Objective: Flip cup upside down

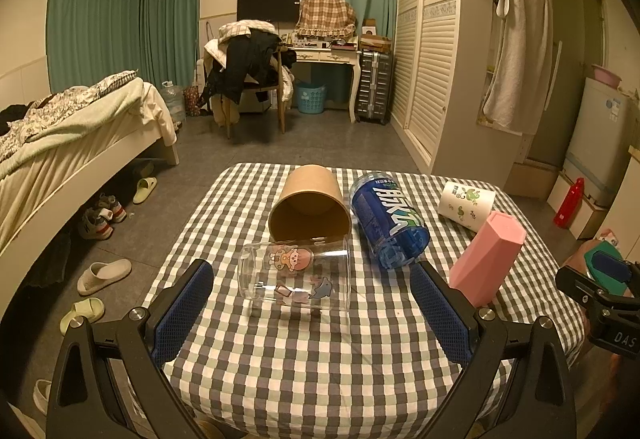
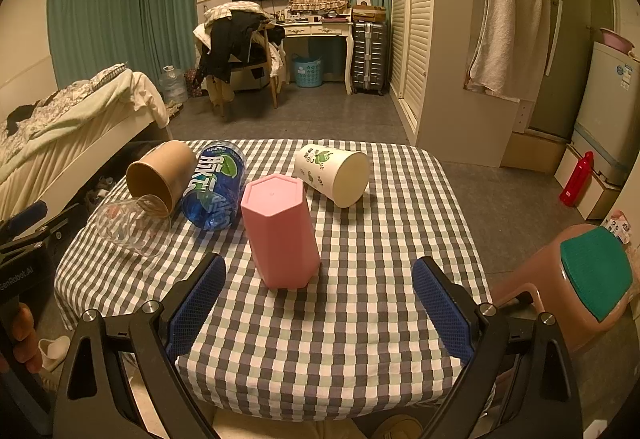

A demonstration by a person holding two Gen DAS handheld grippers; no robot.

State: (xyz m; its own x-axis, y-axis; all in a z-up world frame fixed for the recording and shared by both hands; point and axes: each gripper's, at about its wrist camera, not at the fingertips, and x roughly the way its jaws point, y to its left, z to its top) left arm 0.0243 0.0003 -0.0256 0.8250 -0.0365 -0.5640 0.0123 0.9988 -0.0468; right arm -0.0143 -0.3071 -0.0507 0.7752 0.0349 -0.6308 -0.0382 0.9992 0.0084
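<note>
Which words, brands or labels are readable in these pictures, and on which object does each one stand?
"脉动": blue cup, lying on its side.
"DAS": black body of the right tongs; the rest is cut off.
"GenRobot.AI": black body of the left tongs.
Green print on the white cup: too small to read.
Fridge sticker: blurred.

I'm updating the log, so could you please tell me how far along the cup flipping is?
Done: the pink hexagonal cup stands base-up on the checkered tablecloth. In hand: nothing; both the left gripper and right gripper hang open. Left: the clear glass, brown paper cup, blue cup and white paper cup lie on their sides.
</note>
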